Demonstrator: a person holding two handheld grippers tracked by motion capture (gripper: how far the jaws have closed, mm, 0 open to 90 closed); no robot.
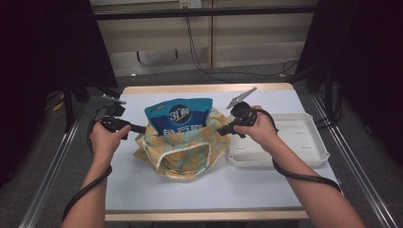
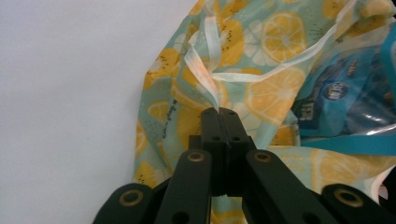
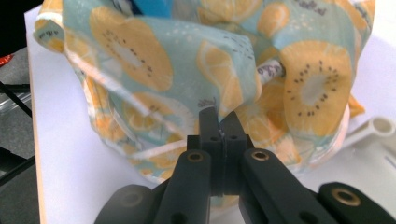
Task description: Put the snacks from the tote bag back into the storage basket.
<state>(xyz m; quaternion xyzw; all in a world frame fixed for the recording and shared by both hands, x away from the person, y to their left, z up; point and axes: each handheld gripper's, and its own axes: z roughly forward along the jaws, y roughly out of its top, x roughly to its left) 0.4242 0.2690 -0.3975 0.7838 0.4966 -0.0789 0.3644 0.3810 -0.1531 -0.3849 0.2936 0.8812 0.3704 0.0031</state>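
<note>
A fabric bag (image 1: 183, 149) printed with orange and kiwi slices stands mid-table, and a blue snack pouch (image 1: 179, 114) sticks up out of its mouth. My left gripper (image 1: 144, 128) is shut on the bag's left edge; in the left gripper view its jaws (image 2: 219, 112) pinch the fabric (image 2: 205, 79) beside a white trim strip, with the blue pouch (image 2: 341, 93) to the right. My right gripper (image 1: 222, 130) is shut on the bag's right edge; in the right gripper view its jaws (image 3: 218, 119) clamp a fold of the printed cloth (image 3: 187, 60).
A white plastic tray (image 1: 304, 137) lies just right of the bag, under my right wrist, and its rim (image 3: 373, 128) shows in the right gripper view. The pale tabletop (image 1: 209, 185) is bare toward the near edge. Cables trail from both grippers.
</note>
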